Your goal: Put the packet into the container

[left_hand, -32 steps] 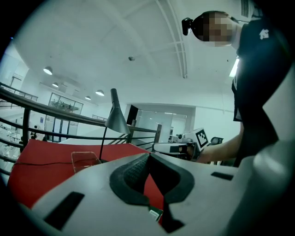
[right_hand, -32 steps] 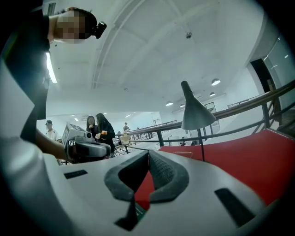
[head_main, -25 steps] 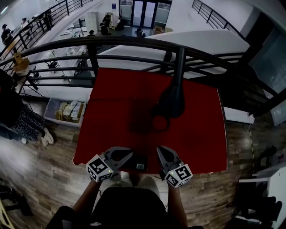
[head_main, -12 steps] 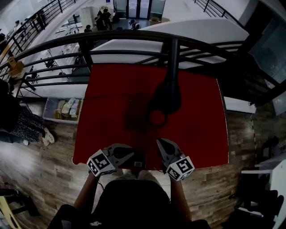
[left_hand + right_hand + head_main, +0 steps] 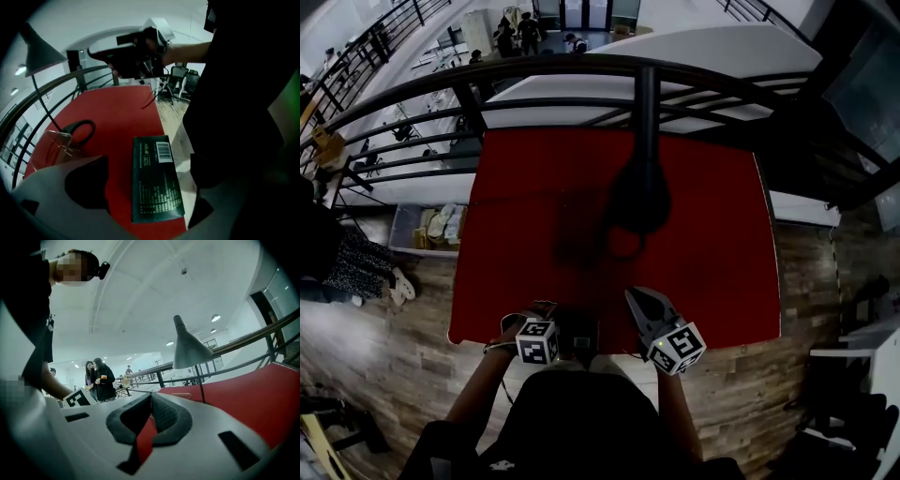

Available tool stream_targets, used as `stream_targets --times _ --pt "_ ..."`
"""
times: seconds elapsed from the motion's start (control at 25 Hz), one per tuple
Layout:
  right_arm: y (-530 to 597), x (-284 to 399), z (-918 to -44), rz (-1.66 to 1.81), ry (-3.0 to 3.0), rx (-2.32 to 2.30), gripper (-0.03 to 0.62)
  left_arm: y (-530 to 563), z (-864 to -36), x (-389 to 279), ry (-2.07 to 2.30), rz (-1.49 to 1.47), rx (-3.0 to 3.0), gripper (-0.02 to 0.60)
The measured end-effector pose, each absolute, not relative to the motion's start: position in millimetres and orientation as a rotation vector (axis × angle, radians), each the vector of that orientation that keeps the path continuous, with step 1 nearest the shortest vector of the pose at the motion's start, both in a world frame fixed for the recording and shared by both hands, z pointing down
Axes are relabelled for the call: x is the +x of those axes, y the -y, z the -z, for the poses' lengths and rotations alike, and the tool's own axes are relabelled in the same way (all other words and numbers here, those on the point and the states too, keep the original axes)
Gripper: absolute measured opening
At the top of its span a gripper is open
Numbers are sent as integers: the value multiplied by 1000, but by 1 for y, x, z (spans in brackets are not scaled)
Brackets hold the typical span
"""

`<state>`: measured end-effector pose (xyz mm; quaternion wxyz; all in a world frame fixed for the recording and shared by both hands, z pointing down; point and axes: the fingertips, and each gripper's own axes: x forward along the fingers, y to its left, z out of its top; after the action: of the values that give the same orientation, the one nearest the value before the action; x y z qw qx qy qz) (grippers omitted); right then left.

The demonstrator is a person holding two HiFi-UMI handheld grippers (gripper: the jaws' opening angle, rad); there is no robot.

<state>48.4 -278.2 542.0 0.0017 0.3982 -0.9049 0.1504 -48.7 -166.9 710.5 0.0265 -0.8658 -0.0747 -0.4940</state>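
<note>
1. Our left gripper [image 5: 542, 313] hovers over the flat dark green packet [image 5: 154, 180], which lies at the near edge of the red desk [image 5: 703, 234]. Its fingers [image 5: 56, 201] have just been opening and stand wide, with the packet between them, unpressed.
2. We should descend squarely, straddle its narrow width, then close.
3. Our right gripper [image 5: 639, 300] is closed, empty.
4. Only the left gripper view shows the clear plastic container [image 5: 58, 143] by the black desk lamp [image 5: 40, 49].
</note>
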Motion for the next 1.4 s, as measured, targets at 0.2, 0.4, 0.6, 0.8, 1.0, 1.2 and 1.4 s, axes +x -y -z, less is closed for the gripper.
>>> stream_targets --times 0.2,0.4,0.6,0.8,1.0,1.2,1.4 --pt "279 51 -541 -467 2844 1243 21 162 -741 -46 274 1617 -2589 548" --pt "280 53 -539 -470 2842 1247 21 161 -754 -44 290 1664 -2574 554" --pt "278 53 -546 -479 2838 1250 21 158 -766 -42 307 1696 -2571 554" --pt "279 49 -544 -481 2836 1238 21 157 -775 -42 303 1727 -2567 554" --pt "279 48 -543 -483 2826 1249 21 155 -790 -45 304 1759 -2583 549" --pt "280 50 -544 -484 2825 1273 21 157 -787 -44 262 1757 -2608 460" --pt "281 52 -541 -477 2830 1285 21 167 -770 -46 102 1813 -2762 431"
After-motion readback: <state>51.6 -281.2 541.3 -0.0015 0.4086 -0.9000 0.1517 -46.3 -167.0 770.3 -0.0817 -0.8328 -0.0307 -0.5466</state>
